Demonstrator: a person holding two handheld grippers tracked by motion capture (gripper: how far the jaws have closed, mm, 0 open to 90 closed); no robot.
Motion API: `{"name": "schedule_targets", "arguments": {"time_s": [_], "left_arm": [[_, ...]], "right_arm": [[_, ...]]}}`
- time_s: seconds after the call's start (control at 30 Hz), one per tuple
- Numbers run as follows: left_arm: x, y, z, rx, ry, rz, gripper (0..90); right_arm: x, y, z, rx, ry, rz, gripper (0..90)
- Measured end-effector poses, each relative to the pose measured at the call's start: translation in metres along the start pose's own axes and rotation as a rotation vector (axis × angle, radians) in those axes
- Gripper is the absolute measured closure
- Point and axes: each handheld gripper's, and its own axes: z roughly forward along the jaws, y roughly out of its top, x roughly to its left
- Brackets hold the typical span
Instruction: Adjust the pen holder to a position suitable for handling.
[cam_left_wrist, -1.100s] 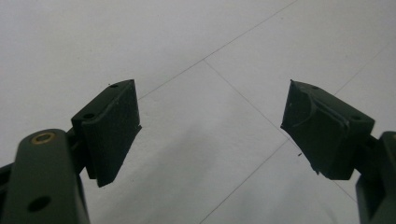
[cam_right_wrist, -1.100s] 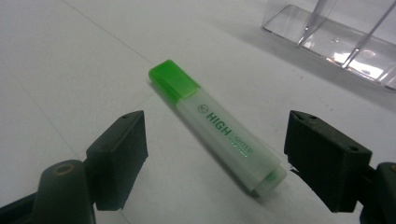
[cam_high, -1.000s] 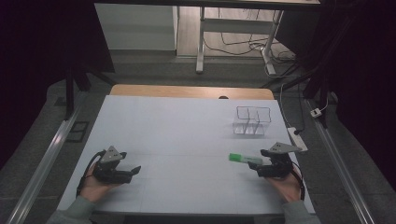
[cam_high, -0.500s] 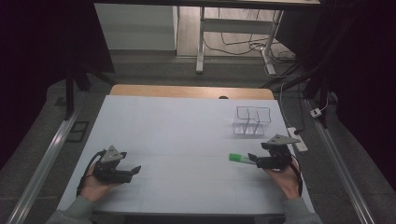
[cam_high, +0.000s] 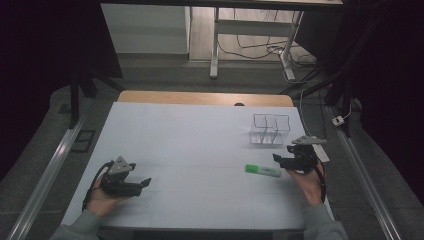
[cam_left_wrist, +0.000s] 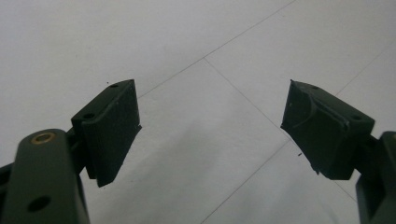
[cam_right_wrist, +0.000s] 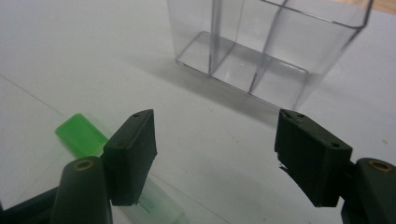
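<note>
A green highlighter (cam_high: 263, 170) lies flat on the white table (cam_high: 200, 145), just beside the right tongs (cam_high: 281, 160), whose jaws stand wide open and hold nothing. Past those tongs stands a clear plastic box (cam_high: 270, 129) with upright dividers. The left tongs (cam_high: 141, 184), well apart from the highlighter, are also spread wide and empty. The pen's smooth, rounded plastic body could, by the look of it, slip or roll away if pinched off-centre; a careless reach might knock the light, thin-walled box.
</note>
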Motion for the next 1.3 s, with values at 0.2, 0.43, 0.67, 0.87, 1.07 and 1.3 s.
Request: {"name": "schedule_targets", "arguments": {"time_s": [0.2, 0.43, 0.67, 0.87, 1.07, 1.3], "left_arm": [[0.000, 0.000, 0.000, -0.002, 0.002, 0.002, 18.7], [0.000, 0.000, 0.001, 0.001, 0.001, 0.003, 18.7], [0.000, 0.000, 0.001, 0.002, 0.002, 0.003, 18.7], [0.001, 0.000, 0.001, 0.003, 0.003, 0.003, 18.7], [0.001, 0.000, 0.001, 0.004, 0.003, 0.005, 18.7], [0.001, 0.000, 0.001, 0.004, 0.003, 0.006, 18.7]], "right_arm": [[-0.009, 0.004, -0.001, 0.009, -0.011, 0.026, 35.6], [-0.017, 0.006, 0.001, 0.021, -0.074, 0.049, 49.9], [-0.030, 0.010, 0.003, 0.027, -0.112, 0.086, 66.5], [-0.041, 0.016, 0.008, 0.025, -0.134, 0.102, 80.5], [-0.048, 0.018, 0.012, 0.024, -0.137, 0.111, 89.6], [-0.058, 0.024, 0.021, 0.032, -0.173, 0.110, 89.6]]}}
